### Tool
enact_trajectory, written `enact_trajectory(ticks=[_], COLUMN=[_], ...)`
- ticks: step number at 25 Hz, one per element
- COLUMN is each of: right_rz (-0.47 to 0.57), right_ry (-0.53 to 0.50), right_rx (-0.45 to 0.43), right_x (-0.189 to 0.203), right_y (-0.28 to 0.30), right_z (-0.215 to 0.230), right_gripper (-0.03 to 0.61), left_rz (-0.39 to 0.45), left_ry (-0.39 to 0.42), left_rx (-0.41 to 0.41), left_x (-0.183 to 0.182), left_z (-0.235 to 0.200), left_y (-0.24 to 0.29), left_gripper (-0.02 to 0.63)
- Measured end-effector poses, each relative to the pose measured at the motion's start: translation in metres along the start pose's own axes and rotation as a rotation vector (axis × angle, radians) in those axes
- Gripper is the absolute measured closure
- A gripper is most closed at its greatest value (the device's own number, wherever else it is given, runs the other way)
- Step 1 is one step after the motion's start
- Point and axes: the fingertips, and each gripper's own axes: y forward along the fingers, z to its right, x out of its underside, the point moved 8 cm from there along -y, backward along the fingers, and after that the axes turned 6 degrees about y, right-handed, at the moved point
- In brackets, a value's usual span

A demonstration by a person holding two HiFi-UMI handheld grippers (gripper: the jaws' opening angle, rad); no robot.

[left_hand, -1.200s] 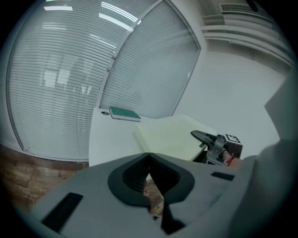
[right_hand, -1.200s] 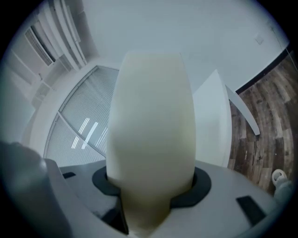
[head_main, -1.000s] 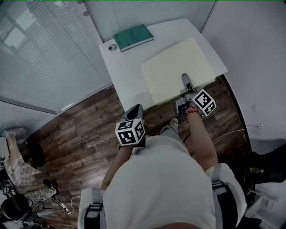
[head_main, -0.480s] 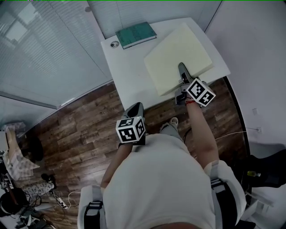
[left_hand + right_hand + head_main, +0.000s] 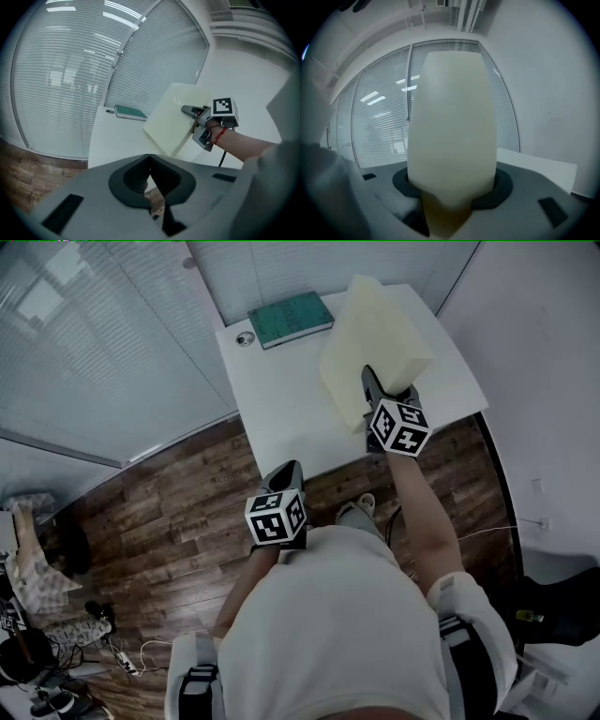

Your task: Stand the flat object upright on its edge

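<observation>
While the pale yellow flat foam slab [image 5: 373, 338] is already tilted steeply off the white table [image 5: 272, 404], it does not yet stand on its edge by itself. It sits in the upper right of the head view, clamped at its near edge by the right gripper [image 5: 367, 381]. The right gripper view shows both jaws pressed against the slab's two broad faces, with the slab filling the middle of that frame. In the left gripper view the slab [image 5: 169, 119] leans over the table at centre right. Its lowest corner seems to be at or just above the tabletop; I cannot tell whether it touches.

The left gripper [image 5: 287, 472] hangs at the lower middle of the head view, over the wooden floor [image 5: 159, 521] and well apart from the slab. Its jaws are drawn together with nothing between them.

What seems left is to bring the slab fully vertical, settle its lower edge on the table, and let go without it toppling.

No container is visible. A green book [image 5: 291, 318] and a small round dark object [image 5: 247, 337] lie on the far left of the table.
</observation>
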Motion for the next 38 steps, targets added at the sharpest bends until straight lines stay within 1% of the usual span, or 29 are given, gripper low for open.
enact_trajectory(ticks=[12,16,24,38], right_rz=[0.0,0.008,0.0,-0.021], right_ry=[-0.178,-0.213,-0.216,-0.207], right_rx=[0.02,0.006,-0.027,-0.037], right_x=[0.0,0.003,0.012,0.013], right_y=[0.04,0.05,0.066,0.076], right_z=[-0.006,-0.008,-0.009,-0.011], right_gripper=[0.318,0.314,0.308,0.296], left_rz=[-0.016,-0.018,-0.023,-0.026], left_ry=[-0.012,-0.016,-0.02,-0.015], left_rx=[-0.01,-0.019,-0.036,-0.036], left_x=[-0.003,-0.004,-0.005,-0.005], left_z=[-0.002,-0.004,-0.007,-0.007], left_y=[0.015,0.018,0.022,0.023], left_gripper=[0.594,0.594,0.594,0.594])
